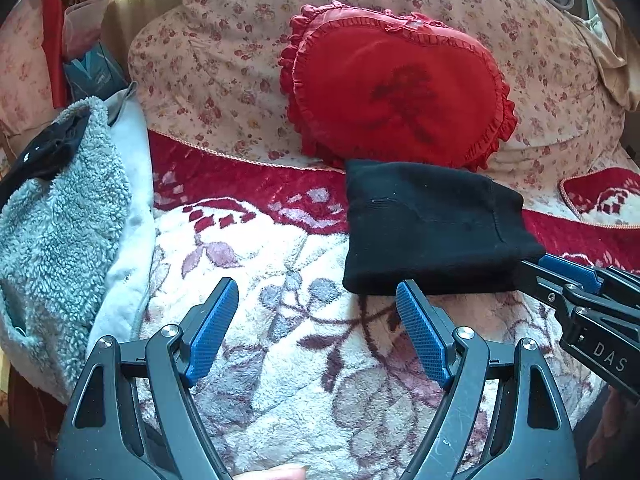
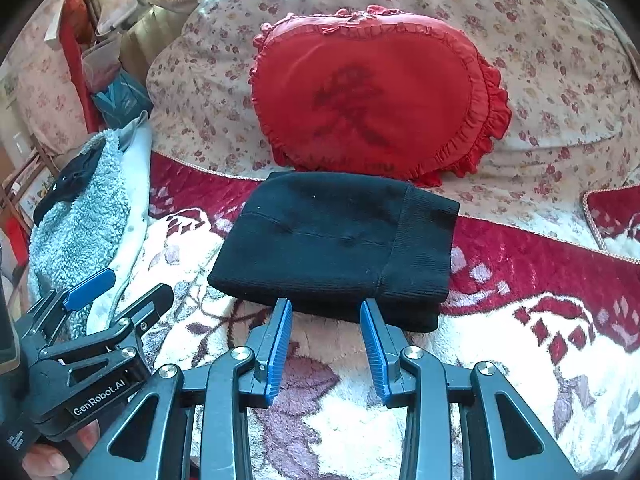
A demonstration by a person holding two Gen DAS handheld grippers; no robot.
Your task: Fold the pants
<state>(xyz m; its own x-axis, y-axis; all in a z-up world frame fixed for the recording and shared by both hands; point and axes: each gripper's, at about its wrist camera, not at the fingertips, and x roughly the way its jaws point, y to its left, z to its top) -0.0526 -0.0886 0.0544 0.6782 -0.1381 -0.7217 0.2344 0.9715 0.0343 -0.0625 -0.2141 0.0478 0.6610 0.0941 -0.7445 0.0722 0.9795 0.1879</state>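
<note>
Fleece: on my far left I see a grey fleece garment heaped well to the left of the left jaws, with a small black item lying on top of it.
Left gripper: my left gripper hangs over the floral blanket, jaws spread wide with nothing between them; only blanket shows in the gap.
Left fingertips: the right-hand blue pad of this gripper sits just at the near edge of the pants, and I cannot tell if it touches.
Pants: the black pants lie folded into a compact, flat bundle on the blanket, just ahead of the right jaws and ahead-right of the left jaws.
Pants axis: the bundle's long side runs left to right across the gap of my right jaws; a ribbed band forms its right end, and the folded layers show along the near edge.
Right gripper: my right gripper is parted about halfway, tips at the near edge of the bundle; the pads are not pinching cloth, and the gap behind the tips shows blanket.
Right gripper seen from the left: it comes in from the right, with its tip right at the bundle's lower right corner.
Cushion: a red heart-shaped cushion rests beyond the pants, its lower frill just behind the bundle's far edge.
Quilt: a rose-print quilt spreads behind the cushion, out to the far right.
</note>
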